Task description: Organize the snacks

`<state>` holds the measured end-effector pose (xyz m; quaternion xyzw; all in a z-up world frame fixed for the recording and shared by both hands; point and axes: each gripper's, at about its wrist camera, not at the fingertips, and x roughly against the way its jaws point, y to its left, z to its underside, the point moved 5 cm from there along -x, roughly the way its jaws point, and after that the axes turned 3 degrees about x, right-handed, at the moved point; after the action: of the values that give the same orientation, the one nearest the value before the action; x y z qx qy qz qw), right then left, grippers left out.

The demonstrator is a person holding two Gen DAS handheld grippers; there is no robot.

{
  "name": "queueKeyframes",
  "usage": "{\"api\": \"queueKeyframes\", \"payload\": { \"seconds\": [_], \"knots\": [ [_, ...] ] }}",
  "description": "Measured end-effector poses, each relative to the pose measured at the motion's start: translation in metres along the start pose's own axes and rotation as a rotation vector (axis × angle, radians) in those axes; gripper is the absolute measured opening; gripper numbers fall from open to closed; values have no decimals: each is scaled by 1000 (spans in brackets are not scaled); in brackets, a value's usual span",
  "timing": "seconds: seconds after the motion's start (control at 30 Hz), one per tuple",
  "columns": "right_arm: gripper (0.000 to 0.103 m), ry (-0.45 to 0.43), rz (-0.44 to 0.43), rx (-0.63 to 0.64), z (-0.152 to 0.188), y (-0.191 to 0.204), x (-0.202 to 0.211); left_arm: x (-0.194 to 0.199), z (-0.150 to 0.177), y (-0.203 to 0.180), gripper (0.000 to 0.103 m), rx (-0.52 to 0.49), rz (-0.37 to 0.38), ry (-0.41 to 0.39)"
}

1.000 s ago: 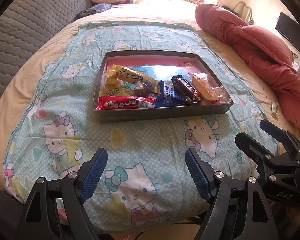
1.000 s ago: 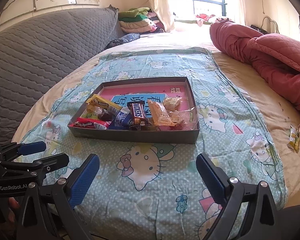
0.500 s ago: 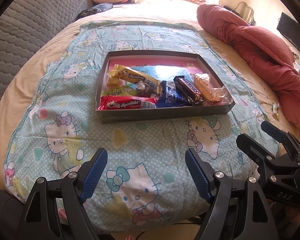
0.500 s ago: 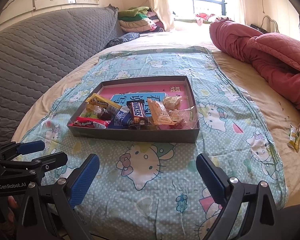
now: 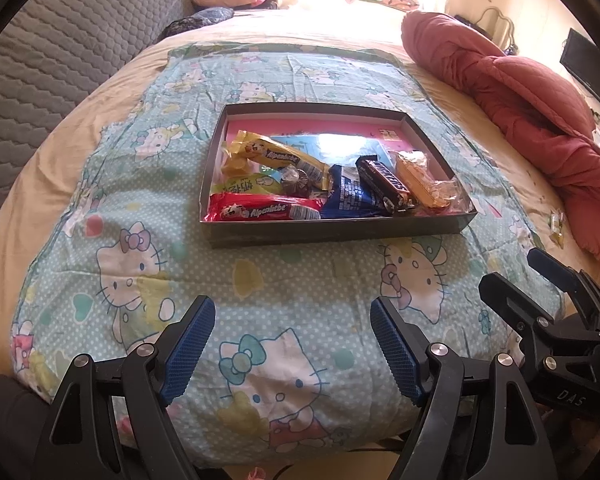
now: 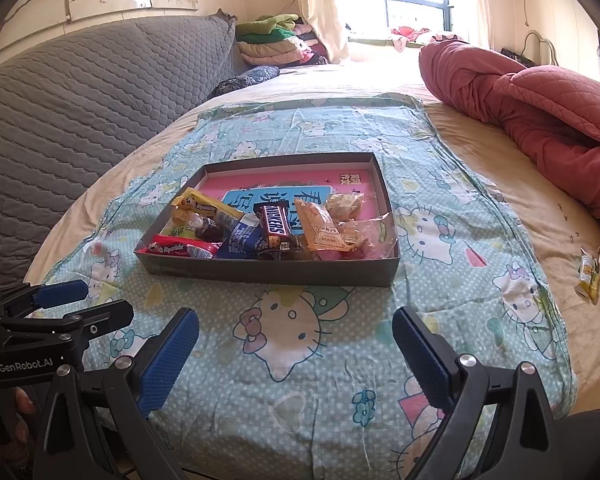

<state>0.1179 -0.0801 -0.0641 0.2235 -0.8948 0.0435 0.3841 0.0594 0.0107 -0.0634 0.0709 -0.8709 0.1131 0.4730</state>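
Note:
A shallow grey box [image 5: 332, 232] [image 6: 268, 274] with a pink floor sits on the cartoon-cat bedspread. Inside lie a red Alpenliebe pack [image 5: 260, 210] [image 6: 180, 249], a yellow Alpenliebe pack [image 5: 276, 156] [image 6: 204, 208], a Snickers bar [image 5: 384, 184] [image 6: 274, 224], a blue wrapper [image 5: 346, 198] [image 6: 242, 238] and clear-wrapped pastries [image 5: 424, 180] [image 6: 340, 224]. My left gripper [image 5: 292, 352] hovers open over the bedspread, short of the box, with nothing between its blue pads. My right gripper [image 6: 296, 360] is also open and empty, equally short of the box.
A small yellow snack packet [image 6: 588, 276] [image 5: 556, 224] lies loose on the beige sheet at the right. A red quilt [image 6: 540, 92] is bunched along the right side. A grey quilted headboard [image 6: 80, 100] runs along the left. Folded clothes [image 6: 272, 40] are stacked at the back.

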Motion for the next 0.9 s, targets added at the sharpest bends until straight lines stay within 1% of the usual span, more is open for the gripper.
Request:
{"api": "queueKeyframes", "payload": {
  "seconds": [0.57,0.77,0.9],
  "knots": [
    [98,9,-3,11,2,3,-3,-3,0,-3,81,-5,2,4],
    [98,9,-4,13,2,3,-3,-2,-1,-3,81,-9,-25,-5],
    [98,10,-5,14,2,4,-3,-3,-1,-2,81,-2,-24,1]
  ]
}}
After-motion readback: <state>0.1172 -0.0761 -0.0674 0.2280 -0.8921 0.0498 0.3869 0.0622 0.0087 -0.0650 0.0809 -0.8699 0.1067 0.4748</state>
